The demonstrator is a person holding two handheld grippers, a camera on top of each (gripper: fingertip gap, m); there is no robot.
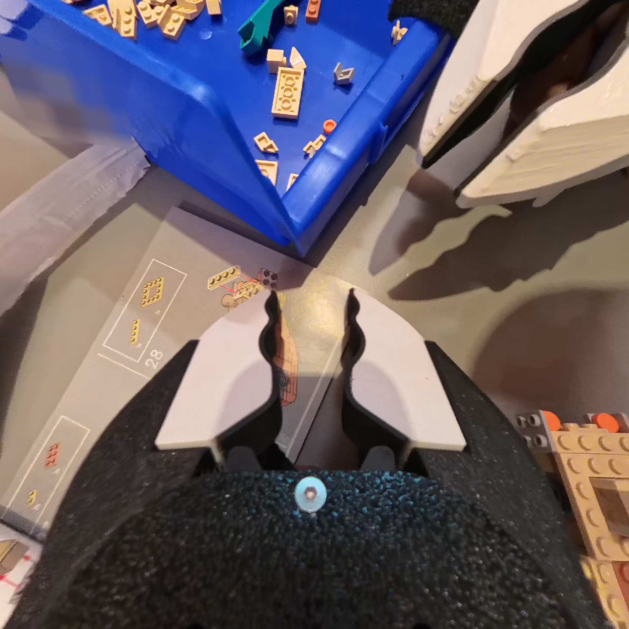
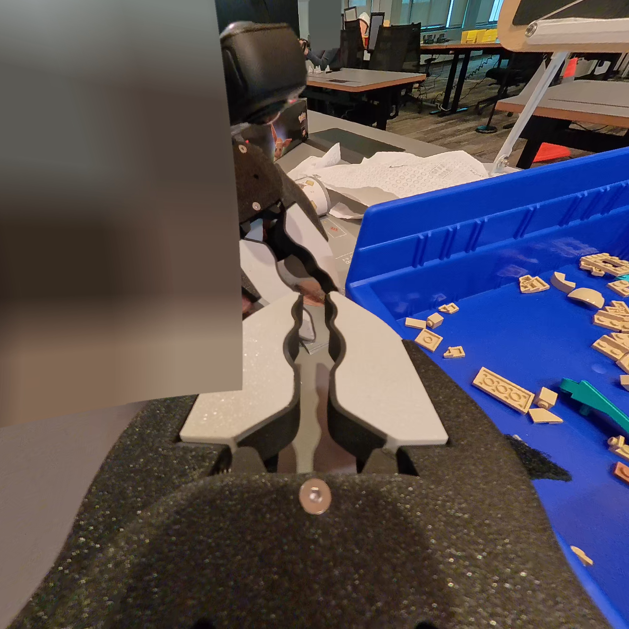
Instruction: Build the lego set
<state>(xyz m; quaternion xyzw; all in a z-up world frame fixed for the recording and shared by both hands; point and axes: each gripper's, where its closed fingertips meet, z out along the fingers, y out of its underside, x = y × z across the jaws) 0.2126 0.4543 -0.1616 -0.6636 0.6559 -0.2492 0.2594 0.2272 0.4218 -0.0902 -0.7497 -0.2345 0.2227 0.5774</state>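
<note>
My left gripper (image 1: 312, 296) is open and empty, hovering low over the open grey instruction booklet (image 1: 136, 340). My right gripper (image 2: 313, 299) is narrowly open and holds nothing. It hangs beside the near corner of the blue bin (image 2: 476, 238), pointing at the left gripper (image 2: 316, 287). It also shows at the upper right of the left wrist view (image 1: 442, 180). The bin (image 1: 190, 112) holds several loose tan pieces, among them a flat tan plate (image 1: 287, 92) (image 2: 503, 394) and a teal curved piece (image 1: 258, 30) (image 2: 592, 398). A partly built tan model (image 1: 592, 476) with orange studs lies at the lower right.
White crumpled paper bags (image 2: 391, 173) and a set box (image 2: 289, 129) lie behind the bin on the grey table (image 1: 442, 340). A white plastic sheet (image 1: 68, 204) lies left of the bin. Other desks and chairs stand far behind. Some 8 cm of space lies between my two pairs of fingers.
</note>
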